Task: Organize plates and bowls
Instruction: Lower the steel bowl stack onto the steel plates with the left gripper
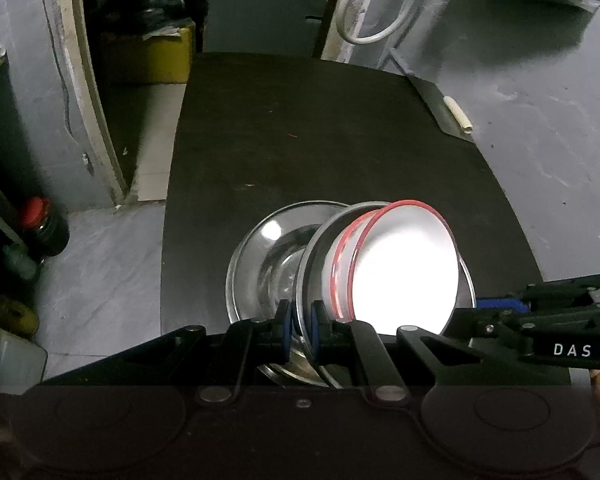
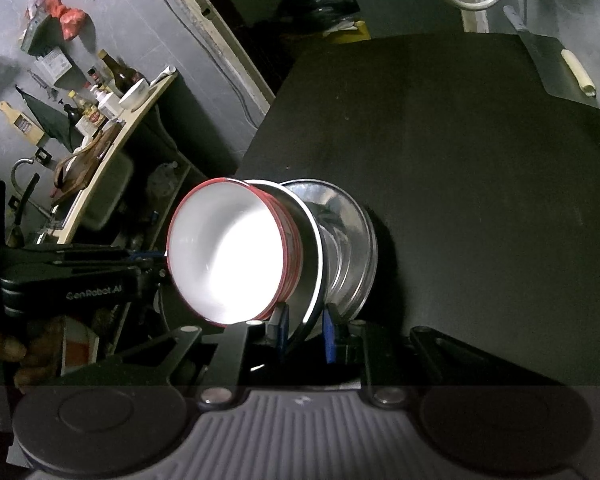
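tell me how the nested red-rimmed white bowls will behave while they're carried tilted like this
The red-rimmed white bowls look glossy and sit loosely inside a tilted shiny steel plate, so they could probably slide out. Only the plate's rim is pinched by the left claw and right claw. They look stiff, possibly chippable.

Grey walls (image 2: 148,12), dark table (image 1: 300,140)

rough home kitchen / utility corner, grey tiled walls, wooden counter shelf (image 2: 112,148) crowded with sauce bottles (image 2: 118,74) and a white bowl (image 2: 134,94), cutting board (image 2: 18,122) hung on the wall, tap (image 2: 20,168), dark table (image 2: 460,200), cleaver (image 2: 556,68) at its far corner
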`<state>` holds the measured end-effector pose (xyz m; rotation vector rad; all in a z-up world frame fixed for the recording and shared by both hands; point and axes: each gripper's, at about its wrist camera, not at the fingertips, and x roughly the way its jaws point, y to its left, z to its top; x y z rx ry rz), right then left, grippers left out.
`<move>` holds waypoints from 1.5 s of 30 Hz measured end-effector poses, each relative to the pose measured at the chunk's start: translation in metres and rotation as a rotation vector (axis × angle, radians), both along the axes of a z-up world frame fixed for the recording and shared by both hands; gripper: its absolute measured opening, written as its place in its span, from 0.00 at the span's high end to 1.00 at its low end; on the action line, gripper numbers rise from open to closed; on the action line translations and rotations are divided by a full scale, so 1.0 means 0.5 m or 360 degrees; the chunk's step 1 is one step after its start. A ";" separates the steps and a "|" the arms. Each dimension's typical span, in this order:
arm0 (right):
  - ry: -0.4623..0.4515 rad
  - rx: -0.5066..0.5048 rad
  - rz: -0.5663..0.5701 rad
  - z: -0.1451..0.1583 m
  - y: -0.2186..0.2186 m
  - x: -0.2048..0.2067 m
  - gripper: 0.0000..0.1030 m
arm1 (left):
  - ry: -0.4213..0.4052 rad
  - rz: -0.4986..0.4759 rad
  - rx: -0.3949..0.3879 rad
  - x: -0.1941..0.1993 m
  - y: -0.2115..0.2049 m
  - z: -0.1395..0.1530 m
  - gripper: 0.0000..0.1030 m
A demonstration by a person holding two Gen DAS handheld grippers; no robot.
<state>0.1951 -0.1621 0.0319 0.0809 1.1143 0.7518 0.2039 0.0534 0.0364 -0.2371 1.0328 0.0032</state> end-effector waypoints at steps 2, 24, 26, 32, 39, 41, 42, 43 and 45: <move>-0.0001 -0.0003 0.0007 -0.001 0.002 0.007 0.80 | 0.0010 0.0009 0.0004 0.008 0.001 -0.005 0.92; 0.0034 -0.0040 0.0040 -0.027 0.053 0.050 0.80 | 0.0096 0.0097 0.0022 0.053 0.028 -0.047 0.92; 0.0039 -0.0042 0.0030 -0.030 0.054 0.050 0.80 | 0.0102 0.0101 0.0020 0.056 0.030 -0.050 0.92; 0.0054 -0.0041 -0.0003 -0.037 0.056 0.051 0.80 | 0.0114 0.0122 0.0015 0.061 0.034 -0.057 0.92; 0.0065 -0.0030 -0.0039 -0.044 0.057 0.051 0.80 | 0.0121 0.0141 0.0013 0.065 0.033 -0.062 0.92; 0.0067 -0.0030 -0.0048 -0.046 0.058 0.050 0.80 | 0.0121 0.0143 0.0013 0.066 0.033 -0.062 0.93; 0.0068 -0.0030 -0.0051 -0.048 0.057 0.050 0.80 | 0.0120 0.0144 0.0013 0.065 0.033 -0.063 0.93; 0.0068 -0.0028 -0.0053 -0.047 0.057 0.049 0.80 | 0.0117 0.0145 0.0014 0.065 0.033 -0.062 0.93; 0.0065 -0.0027 -0.0056 -0.047 0.058 0.048 0.80 | 0.0115 0.0148 0.0010 0.064 0.034 -0.062 0.93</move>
